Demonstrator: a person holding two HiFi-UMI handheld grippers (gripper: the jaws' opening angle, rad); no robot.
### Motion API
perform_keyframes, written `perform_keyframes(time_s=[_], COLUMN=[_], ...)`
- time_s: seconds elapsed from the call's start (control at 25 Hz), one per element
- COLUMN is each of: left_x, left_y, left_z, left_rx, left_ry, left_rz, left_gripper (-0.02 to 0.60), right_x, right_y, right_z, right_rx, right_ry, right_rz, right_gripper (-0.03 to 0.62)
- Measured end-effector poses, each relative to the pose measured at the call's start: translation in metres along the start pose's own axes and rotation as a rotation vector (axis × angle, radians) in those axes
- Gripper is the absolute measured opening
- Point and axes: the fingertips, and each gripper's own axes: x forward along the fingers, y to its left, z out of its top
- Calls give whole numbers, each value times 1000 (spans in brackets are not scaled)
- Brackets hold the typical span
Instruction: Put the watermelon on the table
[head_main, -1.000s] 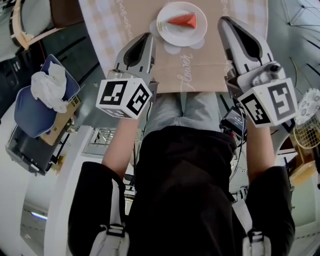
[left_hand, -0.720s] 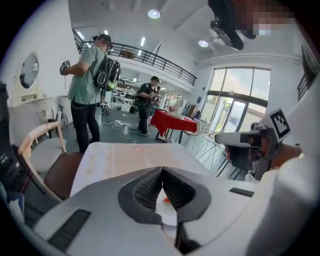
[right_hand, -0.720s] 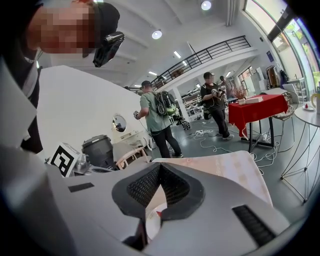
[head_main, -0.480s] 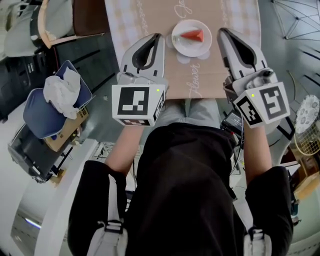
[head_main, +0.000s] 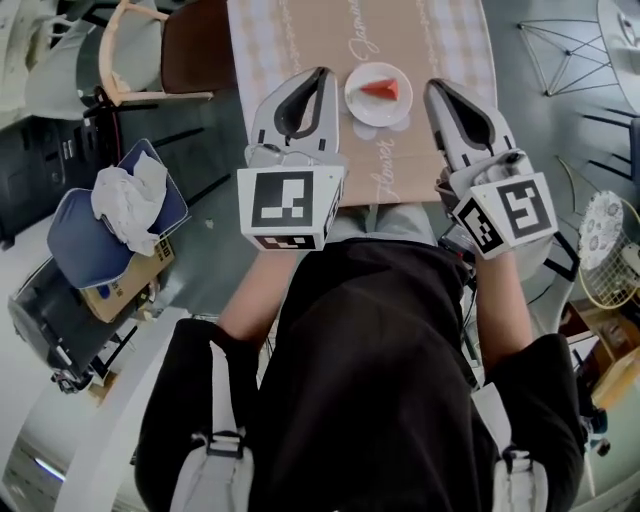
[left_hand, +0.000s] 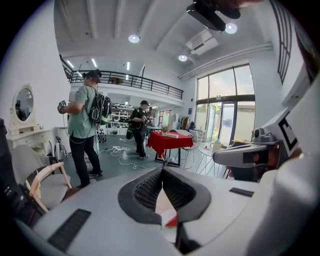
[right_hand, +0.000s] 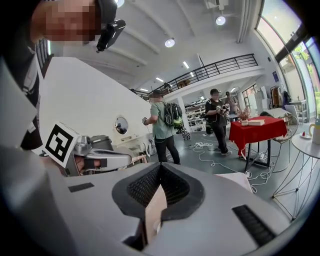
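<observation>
Head view, with both gripper views. The watermelon slice (head_main: 381, 89) is lying on a white plate (head_main: 365, 110), and the plate is resting on the cloth-covered desk (head_main: 425, 40), near its closer edge. Judging from this arrangement, the task's goal is already being met.

The left gripper (head_main: 322, 73) is pressing its jaws together on nothing; its own view is showing the ribbed pads meeting at the tips with only air in the loop behind them. The right gripper (head_main: 431, 86) is likewise holding its jaws closed and empty.

The slice is sitting between the two grippers and slightly ahead of their tips, with the plate's rim just beside each. Neither hand is clearly nearer. The slice's long axis is running across the desk from one gripper toward the other, its narrow point aiming at the left gripper and its broad end facing the right. In the left gripper view a red corner of the slice (left_hand: 171, 220) is showing below the closed jaws, suggesting that this gripper is hanging above it and not touching it.
</observation>
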Motion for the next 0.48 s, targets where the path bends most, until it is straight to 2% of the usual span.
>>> perform_keyframes(time_s=[0.48], left_x=[-45], left_y=[-10], left_z=[24], left_rx=[7], left_ry=[-77], left_rz=[-25], left_gripper=[12], right_x=[-45], right_y=[37], right_z=[31], right_rx=[-84], right_ry=[-52], right_rz=[-40], right_gripper=[14])
